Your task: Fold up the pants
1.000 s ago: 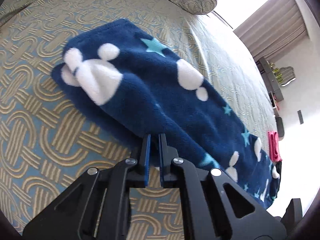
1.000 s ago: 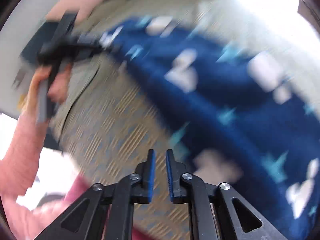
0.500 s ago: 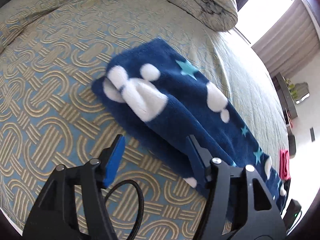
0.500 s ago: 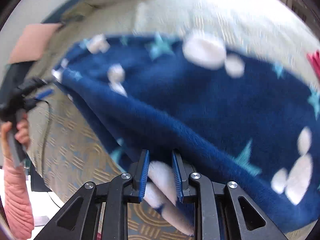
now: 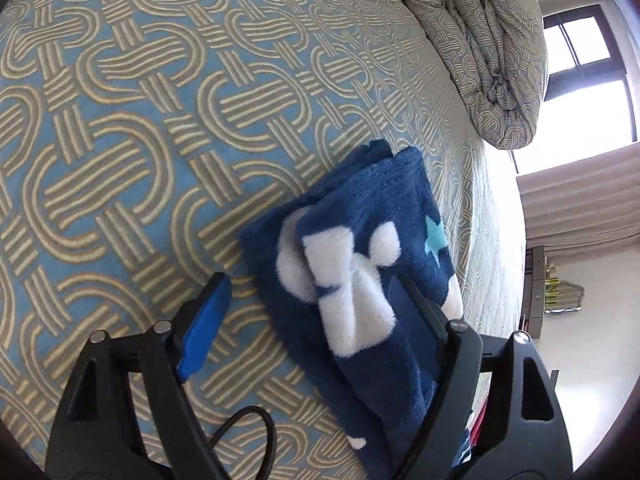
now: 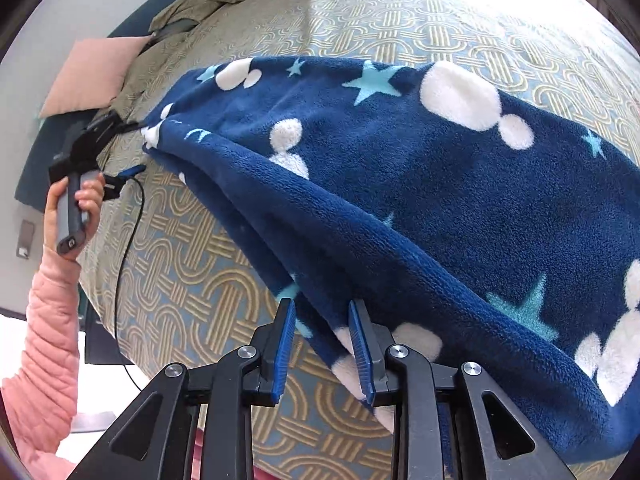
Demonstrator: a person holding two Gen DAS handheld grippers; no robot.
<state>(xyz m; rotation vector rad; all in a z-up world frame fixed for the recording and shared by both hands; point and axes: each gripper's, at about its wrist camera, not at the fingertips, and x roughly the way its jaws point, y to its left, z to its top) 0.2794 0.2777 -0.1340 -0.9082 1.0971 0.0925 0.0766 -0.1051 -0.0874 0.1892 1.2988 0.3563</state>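
Dark blue fleece pants [image 6: 400, 184] with white blobs and teal stars lie lengthwise on the patterned bedspread [image 6: 192, 280]. My right gripper [image 6: 322, 308] straddles their near long edge. Its jaws are opening, the fabric edge sits between the blue pads, and they do not pinch it. In the left wrist view the pants' narrow end [image 5: 360, 264] lies folded in layers. My left gripper [image 5: 312, 284] is wide and still opening. One finger [image 5: 420, 312] rests over the fabric and the blue pad [image 5: 204, 328] stands over bare bedspread. From the right wrist view, the left gripper [image 6: 136, 146] sits at the pants' far end, held by a hand in a pink sleeve.
A rolled quilt [image 5: 480, 40] lies at the head of the bed, and a pink pillow [image 6: 88, 76] sits at its far corner. A black cable [image 6: 128, 232] trails from the left gripper across the bedspread. A bright window [image 5: 584, 64] and curtain stand beyond the bed.
My left gripper let go of the pants' edge, opened wide and moved to their narrow end. My right gripper came to the near edge and parted around it.
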